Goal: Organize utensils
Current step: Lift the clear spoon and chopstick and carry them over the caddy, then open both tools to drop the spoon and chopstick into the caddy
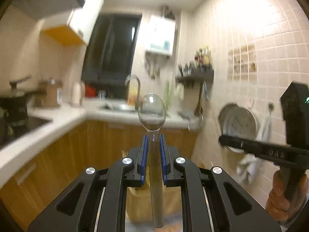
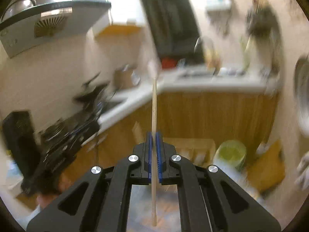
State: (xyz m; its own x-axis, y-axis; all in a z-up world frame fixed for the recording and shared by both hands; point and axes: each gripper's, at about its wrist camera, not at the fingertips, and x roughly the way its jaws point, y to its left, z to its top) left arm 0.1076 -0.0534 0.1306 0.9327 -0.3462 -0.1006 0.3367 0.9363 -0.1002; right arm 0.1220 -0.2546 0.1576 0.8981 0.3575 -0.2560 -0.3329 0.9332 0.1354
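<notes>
A clear plastic spoon (image 1: 152, 114) stands out from my left gripper (image 1: 154, 139), which is shut on its handle, bowl pointing forward and up toward the kitchen counter. In the right wrist view my right gripper (image 2: 154, 137) is shut on a thin wooden stick utensil (image 2: 154, 104), whose pale far tip is blurred. The right gripper's black body (image 1: 270, 150) also shows at the right of the left wrist view, held by a hand (image 1: 285, 197). The left gripper (image 2: 63, 135) appears blurred at the left of the right wrist view.
A white L-shaped counter (image 1: 58, 127) runs over wooden cabinets (image 1: 108, 137), with a wok on the hob (image 1: 13, 104), a sink and tap (image 1: 133, 89), and a wall shelf (image 1: 197, 75). On the floor stand a green-lidded tub (image 2: 230, 151) and cardboard boxes (image 2: 193, 147).
</notes>
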